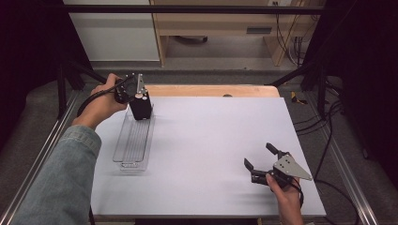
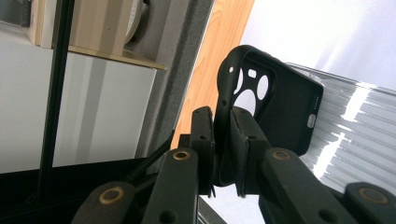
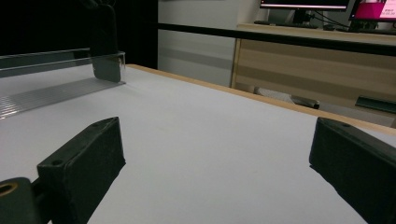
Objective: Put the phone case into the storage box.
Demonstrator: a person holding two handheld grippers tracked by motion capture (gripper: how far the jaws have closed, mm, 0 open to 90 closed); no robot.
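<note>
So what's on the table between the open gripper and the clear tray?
Nothing. In the high view the white table is bare between the right gripper and the tray, where the left gripper holds a black phone case.

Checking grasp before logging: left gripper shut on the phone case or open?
Shut. The left gripper pinches the black phone case by its edge, over the clear tray.

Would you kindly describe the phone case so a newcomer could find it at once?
Start at the white table and go to the clear ribbed tray near its far left corner. Above that tray's far end, the left gripper pinches a black phone case, marked by round camera cut-outs.
</note>
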